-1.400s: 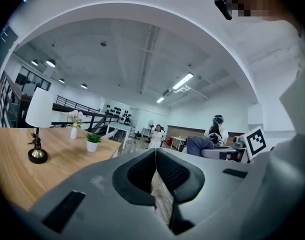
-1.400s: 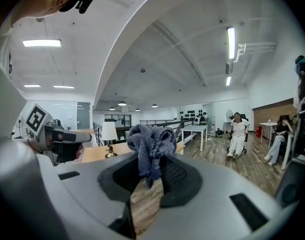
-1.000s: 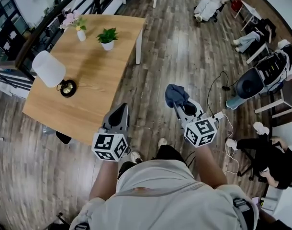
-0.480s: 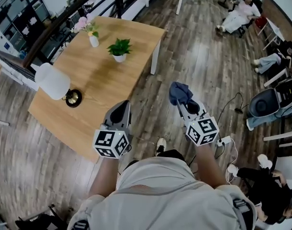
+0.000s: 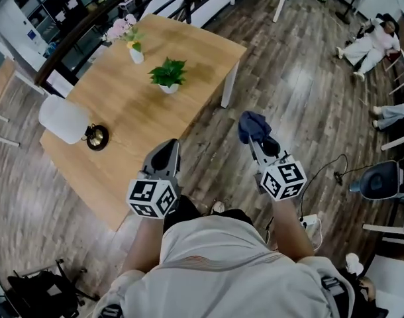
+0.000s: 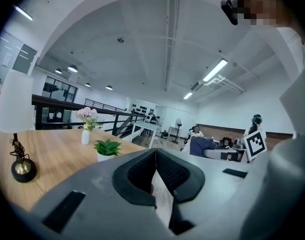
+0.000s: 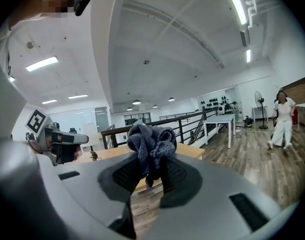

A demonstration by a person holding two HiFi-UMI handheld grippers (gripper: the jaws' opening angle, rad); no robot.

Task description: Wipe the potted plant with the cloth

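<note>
A small green potted plant (image 5: 167,75) in a white pot stands on the far half of the wooden table (image 5: 129,121); in the left gripper view the plant (image 6: 107,149) shows just left of my jaws. My left gripper (image 5: 165,152) hovers over the table's near right edge, shut with nothing in it. My right gripper (image 5: 255,132) is over the floor to the right of the table, shut on a bunched dark blue cloth (image 5: 253,126). The cloth (image 7: 151,143) sticks up from between the pads in the right gripper view.
A white vase of pink flowers (image 5: 132,42) stands behind the plant. A white-shaded lamp (image 5: 68,120) on a round base sits at the table's left. A black railing (image 5: 116,8) runs behind the table. People sit on chairs at the right. Cables (image 5: 324,191) lie on the wood floor.
The view has swung and the table has drawn nearer. Both grippers have moved along with me toward the table, the right one still carrying the cloth.
</note>
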